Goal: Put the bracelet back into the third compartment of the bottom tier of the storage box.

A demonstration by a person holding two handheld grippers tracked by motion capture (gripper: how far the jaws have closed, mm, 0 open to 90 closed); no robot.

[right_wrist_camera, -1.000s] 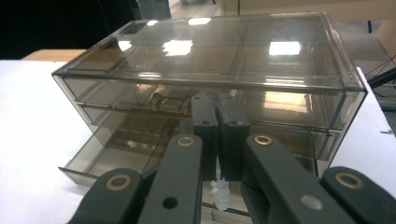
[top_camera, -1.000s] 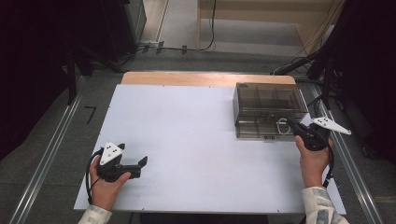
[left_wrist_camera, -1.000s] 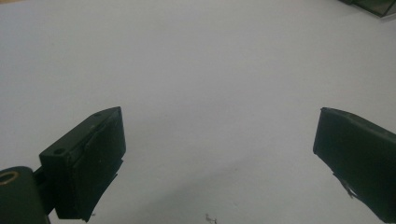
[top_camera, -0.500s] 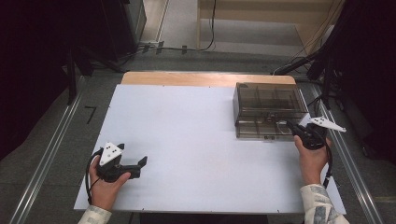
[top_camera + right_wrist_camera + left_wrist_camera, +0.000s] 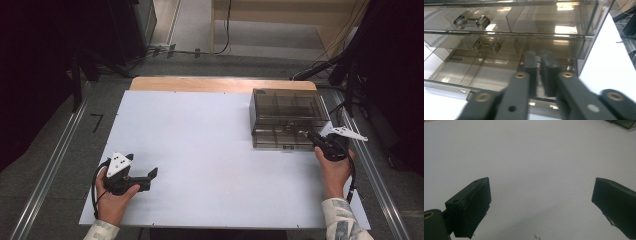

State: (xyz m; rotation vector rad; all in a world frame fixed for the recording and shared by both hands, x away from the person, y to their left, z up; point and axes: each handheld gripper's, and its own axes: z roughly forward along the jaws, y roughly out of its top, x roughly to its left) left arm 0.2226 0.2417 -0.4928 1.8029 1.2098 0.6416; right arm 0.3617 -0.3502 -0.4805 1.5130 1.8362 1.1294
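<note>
My left gripper (image 5: 150, 176) rests low at lower left on the desk (image 5: 210, 150), jaws wide apart. My right gripper (image 5: 309, 135), jaws nearly together, reaches the smoky drawer box (image 5: 287, 117) at right.

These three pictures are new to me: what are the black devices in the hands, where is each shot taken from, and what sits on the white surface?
A person holds a hand-held two-jaw gripper in each hand; there is no robot arm. The high view looks down on the white table. The left gripper rests near the table's front left, its fingers wide apart over bare surface, as the left gripper view shows from its own camera. The right gripper is at a smoky clear plastic drawer box at the back right. In the right gripper view, its fingers are nearly together at the box's lowest drawer; whether they pinch anything I cannot tell.
</note>
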